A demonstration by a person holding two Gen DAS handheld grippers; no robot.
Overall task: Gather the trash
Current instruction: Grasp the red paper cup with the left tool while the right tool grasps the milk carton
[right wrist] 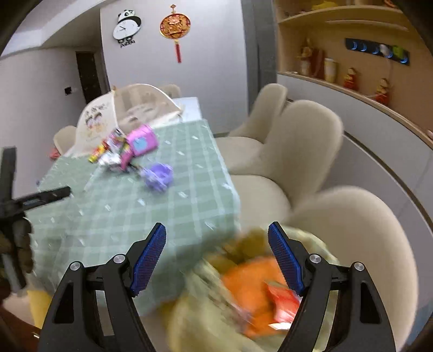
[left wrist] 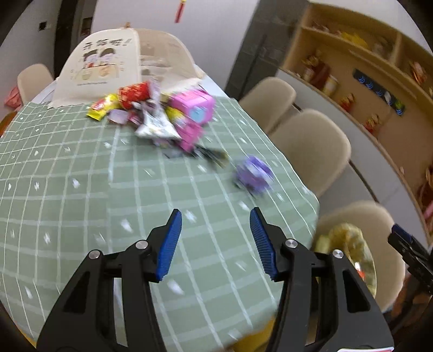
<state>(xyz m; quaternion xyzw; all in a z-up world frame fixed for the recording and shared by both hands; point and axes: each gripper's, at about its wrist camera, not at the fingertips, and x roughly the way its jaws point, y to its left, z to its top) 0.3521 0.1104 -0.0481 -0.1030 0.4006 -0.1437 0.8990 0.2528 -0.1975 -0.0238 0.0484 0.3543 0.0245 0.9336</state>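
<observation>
1. The left gripper (left wrist: 215,216) hung over the green checked tablecloth (left wrist: 81,189). Its blue jaws were spread wide, with nothing between them.
2. The right gripper (right wrist: 217,230) was off the table corner, above a soft yellow bag (right wrist: 194,311). Its jaws were spread wide too and pinched nothing.
3. The trash was in two spots. A pile of wrappers (left wrist: 151,119) lay at about 11 o'clock from the left gripper, far across the cloth. In the pile were a pink box (left wrist: 194,105), a red wrapper (left wrist: 134,93), a yellow wrapper (left wrist: 104,107) and a silver wrapper (left wrist: 157,126).
4. A purple box (left wrist: 253,172) sat alone at about 1 o'clock, nearer the left gripper than the pile — close to the table's right edge.
5. Inside the yellow bag, right under the right gripper, were an orange thing (right wrist: 249,281) and a red packet (right wrist: 281,300). They were blurry.
6. Behind the pile stood a white food cover (left wrist: 100,65) with a cartoon on it.
7. Three cream chairs (right wrist: 303,140) stood tight along the table's right side. The yellow bag rested on the nearest one.
8. From the right wrist view, the left gripper's black frame poked in at 9 o'clock — a gloved hand (right wrist: 19,249) held it.
9. On the wall hung a panda clock (right wrist: 126,24) and a red charm (right wrist: 175,27). Shelves (right wrist: 351,40) with small figures were at 2 o'clock.
</observation>
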